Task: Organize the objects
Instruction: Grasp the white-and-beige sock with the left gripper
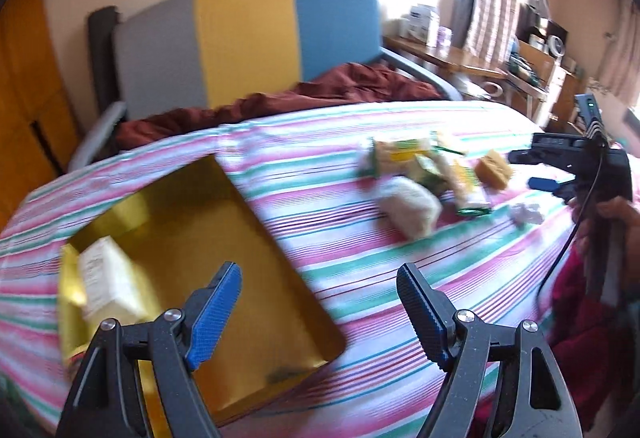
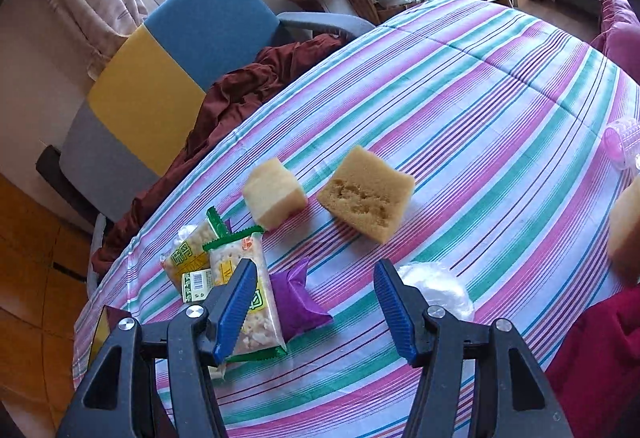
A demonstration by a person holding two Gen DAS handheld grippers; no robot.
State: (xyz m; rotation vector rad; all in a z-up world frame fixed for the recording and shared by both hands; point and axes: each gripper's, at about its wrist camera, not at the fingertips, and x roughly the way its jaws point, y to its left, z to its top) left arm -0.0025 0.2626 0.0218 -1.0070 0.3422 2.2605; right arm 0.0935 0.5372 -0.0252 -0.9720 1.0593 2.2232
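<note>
From my left wrist camera I see a shallow gold tray (image 1: 224, 238) with rounded corners lying at the left on the striped bedspread (image 1: 360, 262), a pale wrapped block (image 1: 106, 280) in its near-left corner; the right camera catches only a gold corner of it at its left edge. My left gripper (image 1: 320, 314) hangs over the tray's right edge, tilted downward, jaws released with nothing between them. To the right, far across the bedspread, sits the blurred snack pile (image 1: 424, 174), and at the far right a hand holds my right gripper (image 1: 544, 182), seen side-on.

The right wrist view sharpens that pile: glossy cracker packets (image 2: 224, 270) with green serrated ends, a crinkled purple packet (image 2: 296, 302), a pale cake cube (image 2: 274, 192) and a porous tan cake block (image 2: 366, 194), then crumpled clear film (image 2: 436, 286). My right gripper (image 2: 316, 310) points down over the purple packet, jaws apart, gripping nothing. A red sleeve (image 2: 596, 354) fills the near right.
</note>
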